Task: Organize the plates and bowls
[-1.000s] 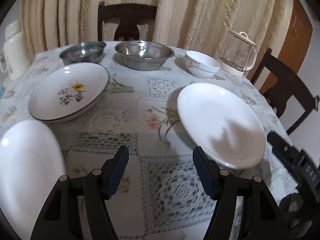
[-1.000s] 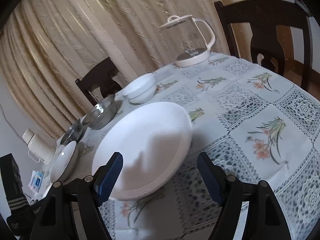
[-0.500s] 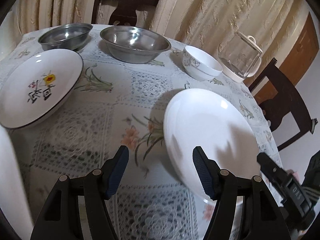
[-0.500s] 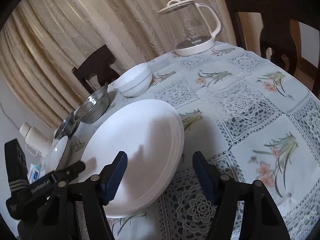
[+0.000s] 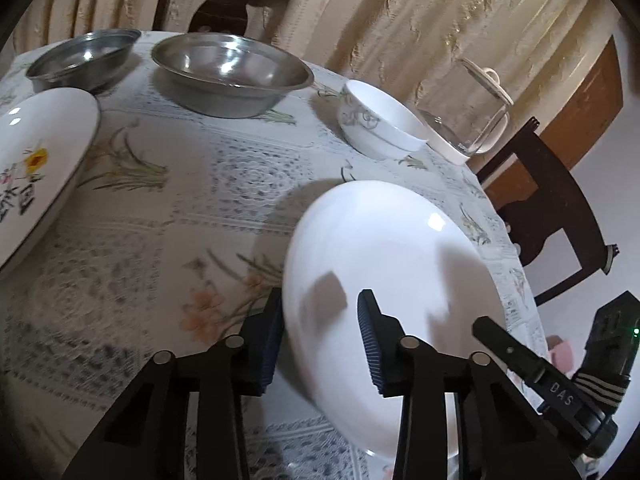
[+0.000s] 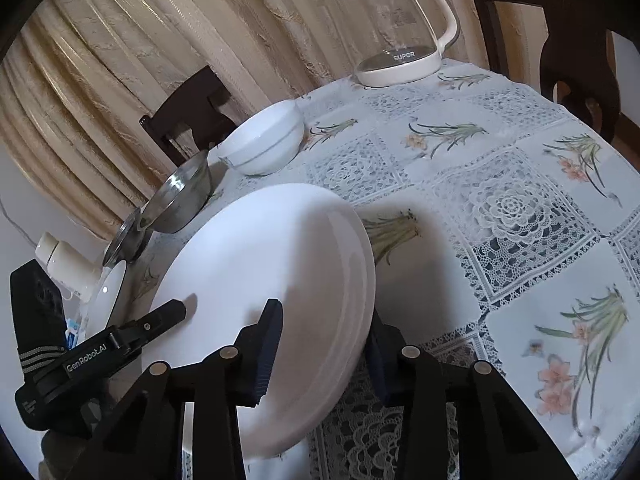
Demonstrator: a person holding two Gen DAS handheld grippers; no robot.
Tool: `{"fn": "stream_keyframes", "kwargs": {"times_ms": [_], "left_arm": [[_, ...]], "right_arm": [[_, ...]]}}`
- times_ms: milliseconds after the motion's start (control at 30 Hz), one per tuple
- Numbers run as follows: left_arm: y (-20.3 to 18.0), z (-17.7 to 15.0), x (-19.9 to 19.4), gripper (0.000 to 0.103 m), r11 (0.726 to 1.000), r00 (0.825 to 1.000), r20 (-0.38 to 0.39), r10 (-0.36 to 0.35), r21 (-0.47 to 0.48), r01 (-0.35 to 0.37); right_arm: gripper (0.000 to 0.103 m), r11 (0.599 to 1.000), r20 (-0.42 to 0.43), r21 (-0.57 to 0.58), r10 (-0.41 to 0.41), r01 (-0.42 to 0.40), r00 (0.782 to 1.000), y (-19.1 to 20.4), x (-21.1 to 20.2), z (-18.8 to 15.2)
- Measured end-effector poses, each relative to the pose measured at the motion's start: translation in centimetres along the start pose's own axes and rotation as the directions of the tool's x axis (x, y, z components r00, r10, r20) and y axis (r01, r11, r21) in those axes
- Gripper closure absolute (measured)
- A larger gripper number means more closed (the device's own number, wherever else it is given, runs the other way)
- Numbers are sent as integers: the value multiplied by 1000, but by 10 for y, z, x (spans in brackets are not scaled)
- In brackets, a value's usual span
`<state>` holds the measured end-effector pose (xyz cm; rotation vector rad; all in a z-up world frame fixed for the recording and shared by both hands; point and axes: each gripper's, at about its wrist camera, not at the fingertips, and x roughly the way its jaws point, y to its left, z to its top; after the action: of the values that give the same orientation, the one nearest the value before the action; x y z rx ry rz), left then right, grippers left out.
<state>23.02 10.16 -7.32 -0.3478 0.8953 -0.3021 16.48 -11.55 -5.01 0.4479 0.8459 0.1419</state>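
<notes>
A plain white plate [image 5: 392, 248] lies at the near right of the table, and both grippers hold it by opposite rims. My left gripper [image 5: 320, 340] is shut on its left rim, one finger outside the edge and one on the inner face. My right gripper [image 6: 324, 352] is shut on the right rim of the same plate [image 6: 272, 264], its right finger hidden behind the edge. A flower-painted plate [image 5: 36, 160] sits at the left. Two steel bowls [image 5: 232, 76] [image 5: 80, 60] and a white bowl [image 5: 380, 124] stand at the back.
A glass kettle [image 6: 396, 32] on a white base stands at the far right corner, behind the white bowl [image 6: 264, 144]. Dark wooden chairs [image 5: 552, 216] ring the table, and curtains hang behind. A floral lace cloth [image 6: 512, 208] covers the table.
Both grippers moved in on the white plate from either side and narrowed their fingers onto its rims. A second plain white plate at the left has dropped out of the left wrist view.
</notes>
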Motion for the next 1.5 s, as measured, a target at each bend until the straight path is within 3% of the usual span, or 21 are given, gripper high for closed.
{"fn": "stream_keyframes", "kwargs": {"times_ms": [300, 567, 767, 1233, 1500], "left_arm": [[6, 8, 3, 67, 1000, 1000, 22, 12, -9, -11], [6, 8, 6, 68, 999, 999, 20, -40, -16, 40], [0, 0, -1, 68, 999, 999, 48, -1, 38, -1], [4, -19, -44, 68, 998, 995, 93, 28, 47, -32], [13, -30, -83, 68, 998, 989, 143, 46, 24, -50]], "right_arm": [[62, 1000, 2, 1, 6, -6, 1000, -1, 1, 0], [62, 1000, 6, -16, -6, 6, 1000, 2, 2, 1], [62, 998, 35, -64, -18, 20, 999, 10, -4, -2], [62, 988, 76, -155, 18, -6, 997, 30, -23, -20], [62, 980, 77, -191, 75, -60, 994, 54, -37, -35]]}}
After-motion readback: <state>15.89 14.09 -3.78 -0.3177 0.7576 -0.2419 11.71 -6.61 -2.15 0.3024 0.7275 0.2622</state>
